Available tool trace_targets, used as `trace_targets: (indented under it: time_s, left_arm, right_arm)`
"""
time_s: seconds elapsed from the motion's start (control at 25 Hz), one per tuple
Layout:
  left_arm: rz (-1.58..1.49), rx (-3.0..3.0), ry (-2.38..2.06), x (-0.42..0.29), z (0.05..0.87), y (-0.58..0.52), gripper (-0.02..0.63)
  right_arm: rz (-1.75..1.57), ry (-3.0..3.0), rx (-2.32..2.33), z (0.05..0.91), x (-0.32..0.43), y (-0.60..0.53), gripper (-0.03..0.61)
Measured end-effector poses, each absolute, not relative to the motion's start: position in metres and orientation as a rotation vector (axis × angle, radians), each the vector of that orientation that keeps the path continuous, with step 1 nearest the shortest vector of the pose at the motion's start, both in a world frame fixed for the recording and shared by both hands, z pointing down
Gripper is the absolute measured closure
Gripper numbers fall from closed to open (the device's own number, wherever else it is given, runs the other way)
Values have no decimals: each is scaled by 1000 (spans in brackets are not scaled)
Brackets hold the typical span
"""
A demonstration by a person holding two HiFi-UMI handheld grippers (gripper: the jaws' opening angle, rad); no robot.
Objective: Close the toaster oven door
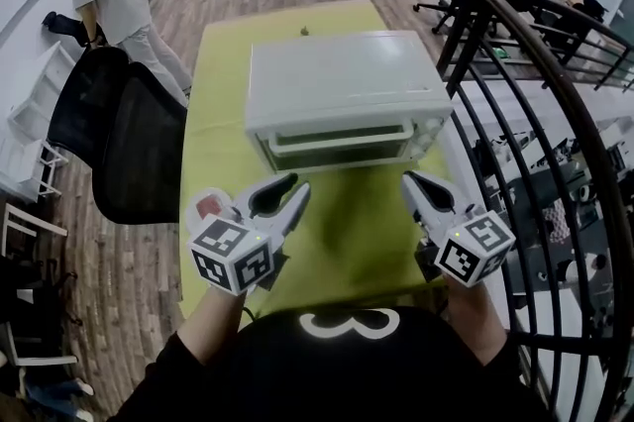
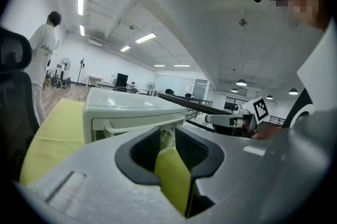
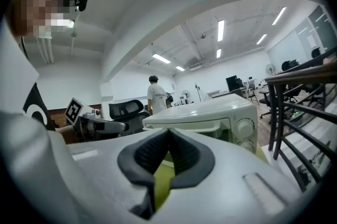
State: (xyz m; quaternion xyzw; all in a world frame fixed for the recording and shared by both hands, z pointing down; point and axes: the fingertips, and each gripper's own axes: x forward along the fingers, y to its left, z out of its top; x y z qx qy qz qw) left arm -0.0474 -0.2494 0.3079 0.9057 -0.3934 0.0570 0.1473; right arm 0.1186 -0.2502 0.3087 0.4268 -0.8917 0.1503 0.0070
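**Door looks closed, both grippers stand clear of the oven**

The toaster oven [image 1: 347,83] stands in the middle of the frame on the yellow-green surface [image 1: 347,227], with its front turned toward the person. Its door [image 1: 342,148] stands upright against the body, and the handle [image 1: 342,134] runs along the door's top edge. From the head view I judge the door to be shut. A thin gap at the top edge I cannot exclude.

The left gripper [image 1: 295,190] is in the lower left of the frame, near the person's body and apart from the oven. Its jaws stand a moderate way apart with nothing between them; only the surface shows through the gap. The right gripper [image 1: 411,180] is in the lower right, also apart from the oven. Its jaws are together at the tips and hold nothing. Neither gripper touches the door or the handle.

So the closing step seems to be done, or very nearly. If the door is fully seated, the next move calls for nothing more than keeping the grippers away from it. If a gap remains, it calls for a short, straight push with one gripper on the handle, gentle enough that the oven does not slide on the surface.
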Motion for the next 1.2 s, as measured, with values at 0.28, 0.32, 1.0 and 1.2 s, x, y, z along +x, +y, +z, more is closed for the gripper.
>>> trace_targets:
  time_s: [0.28,0.32,1.0,1.2]
  left_arm:
    - [117,2614,-1014,-12,318,-220,597]
    - [109,2618,-1009,-9,317,-218,601]
    - [123,2614,-985,-2,327,-207,603]
    - [127,2613,-979,-4,326,-212,603]
  right_arm:
    - [489,-2823,1250,321,106,-217,577]
    - [480,-2828,1238,322,105,-213,577]
    - [513,-2845,1200,332,101,-200,577]
    - [525,-2833,1211,332,101,-204,577]
